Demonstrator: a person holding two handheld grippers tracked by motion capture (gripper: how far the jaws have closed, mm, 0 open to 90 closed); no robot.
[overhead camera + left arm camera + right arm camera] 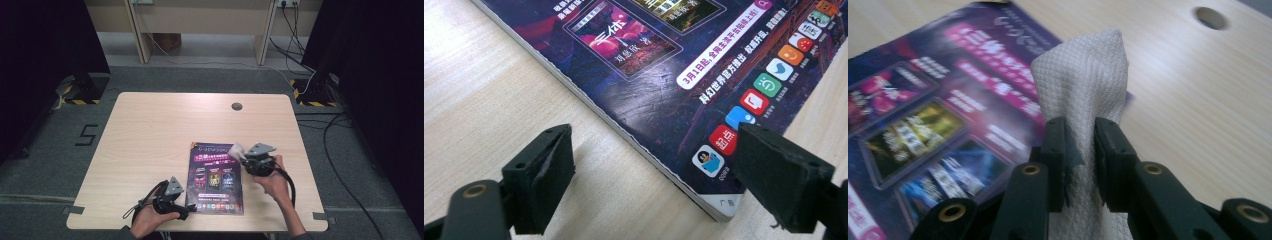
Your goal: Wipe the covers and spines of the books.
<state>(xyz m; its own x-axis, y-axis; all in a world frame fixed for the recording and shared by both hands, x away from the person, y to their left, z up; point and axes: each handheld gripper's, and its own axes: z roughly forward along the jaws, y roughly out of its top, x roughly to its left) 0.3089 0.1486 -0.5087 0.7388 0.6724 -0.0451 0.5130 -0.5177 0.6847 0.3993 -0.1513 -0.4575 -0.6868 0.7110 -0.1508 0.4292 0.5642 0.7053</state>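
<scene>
High view: my right gripper [239, 152] clamps a white cloth [236, 149] over the magazine [216, 179] at lower centre of the surface [150, 130].
Left gripper view: my left gripper [651, 165] gapes, straddling the magazine's corner.
Right gripper view: cloth [1088, 95] pinched upright, centre frame.
</scene>
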